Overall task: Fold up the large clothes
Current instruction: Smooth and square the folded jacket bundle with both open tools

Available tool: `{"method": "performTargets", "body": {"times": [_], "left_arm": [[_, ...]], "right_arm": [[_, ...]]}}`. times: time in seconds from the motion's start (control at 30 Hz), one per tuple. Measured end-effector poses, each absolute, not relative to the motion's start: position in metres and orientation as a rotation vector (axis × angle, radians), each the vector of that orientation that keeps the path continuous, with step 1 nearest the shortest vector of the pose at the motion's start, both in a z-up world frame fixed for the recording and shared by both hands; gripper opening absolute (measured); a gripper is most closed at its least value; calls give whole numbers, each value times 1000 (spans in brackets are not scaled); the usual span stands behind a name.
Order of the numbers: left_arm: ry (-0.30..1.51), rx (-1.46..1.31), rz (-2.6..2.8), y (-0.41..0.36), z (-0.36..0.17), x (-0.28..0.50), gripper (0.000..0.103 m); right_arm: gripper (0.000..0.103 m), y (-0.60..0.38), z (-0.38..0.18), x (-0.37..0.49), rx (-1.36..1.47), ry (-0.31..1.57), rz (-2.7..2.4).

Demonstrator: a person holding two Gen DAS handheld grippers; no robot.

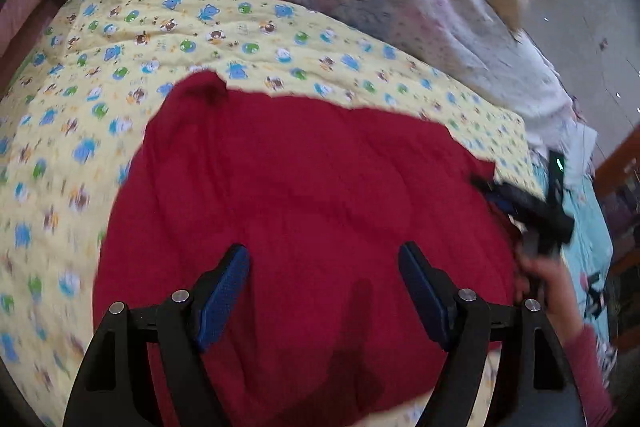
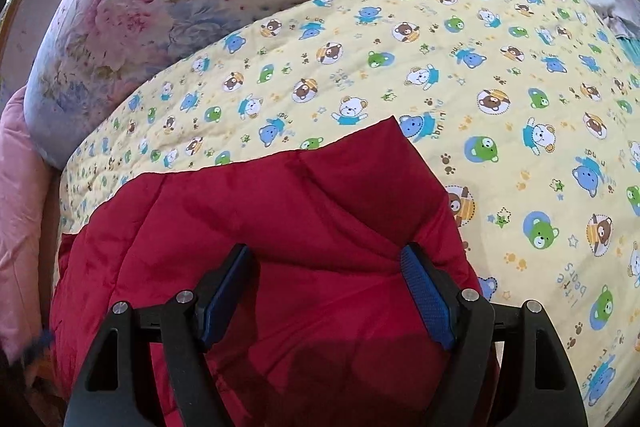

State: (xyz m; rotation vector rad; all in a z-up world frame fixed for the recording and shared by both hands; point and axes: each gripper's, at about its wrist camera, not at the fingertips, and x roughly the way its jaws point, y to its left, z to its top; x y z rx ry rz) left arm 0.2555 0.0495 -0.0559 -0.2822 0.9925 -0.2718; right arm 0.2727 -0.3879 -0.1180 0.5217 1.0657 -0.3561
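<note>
Clearly, the red garment (image 1: pixel 304 211) lies spread on the bear-print quilt (image 1: pixel 80 107), long axis across it. Left gripper (image 1: pixel 324 291) and right gripper (image 2: pixel 326 291) hover over it, jaws wide, holding nothing.

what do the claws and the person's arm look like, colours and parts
Both the left claw and right claw have black angular plastic linkages with silver round pivot pins and blue textured pads. The person's right hand is bare, with a dusty pink sleeve.

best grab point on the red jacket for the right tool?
Take the red jacket at its far right corner, a thin free flap lying flat on the bear-print quilt. Come in low from the right over bare quilt; the right tool, open, sits just short of it.
</note>
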Motion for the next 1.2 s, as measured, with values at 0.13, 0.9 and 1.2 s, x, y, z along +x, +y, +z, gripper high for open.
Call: {"method": "performTargets", "body": {"times": [0.13,0.9,1.2], "left_arm": [[990,-206,-251,38,-67,222,78],[990,-134,-197,23,-70,210,83],[1004,-113,-181,25,-79,197,89]], "right_arm": [[79,-390,-112,267,529,1049,-387],[89,-266,-79,159,290,1102,-238],[89,-257,-79,149,288,1085,-260]]}}
